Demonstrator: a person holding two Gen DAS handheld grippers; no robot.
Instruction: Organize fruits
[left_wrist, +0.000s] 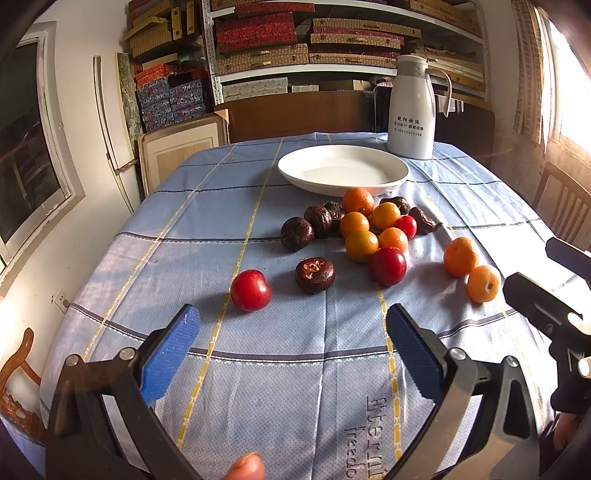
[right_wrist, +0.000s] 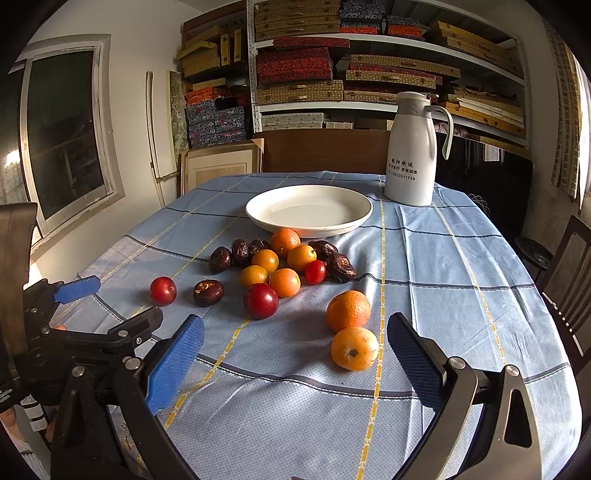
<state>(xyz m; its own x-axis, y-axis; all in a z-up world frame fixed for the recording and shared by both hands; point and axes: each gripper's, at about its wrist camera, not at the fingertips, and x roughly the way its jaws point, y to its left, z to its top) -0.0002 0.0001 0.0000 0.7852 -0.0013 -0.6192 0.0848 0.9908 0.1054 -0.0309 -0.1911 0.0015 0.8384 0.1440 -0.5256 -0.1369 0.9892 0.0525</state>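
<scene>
Both grippers' jaws spread, empty; fruit pile (right_wrist: 280, 266) lies before plate (right_wrist: 258, 218), jug (right_wrist: 410, 155) beside, perhaps touching.

Warm sunlight floods in from the right, glaring white at the window (left_wrist: 570, 92). Fruit shadows fall leftward across the bench (right_wrist: 443, 266). Fisheye edges bend and darken; focus stays sharp.

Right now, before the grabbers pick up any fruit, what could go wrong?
The round fruits may roll: the two oranges touch each other, so grabbing one could nudge the other toward the table's edge. The middle pile is packed tight, so wide fingers might knock neighbours. The white jug stands right behind the plate, so a far reach might bump it.
</scene>
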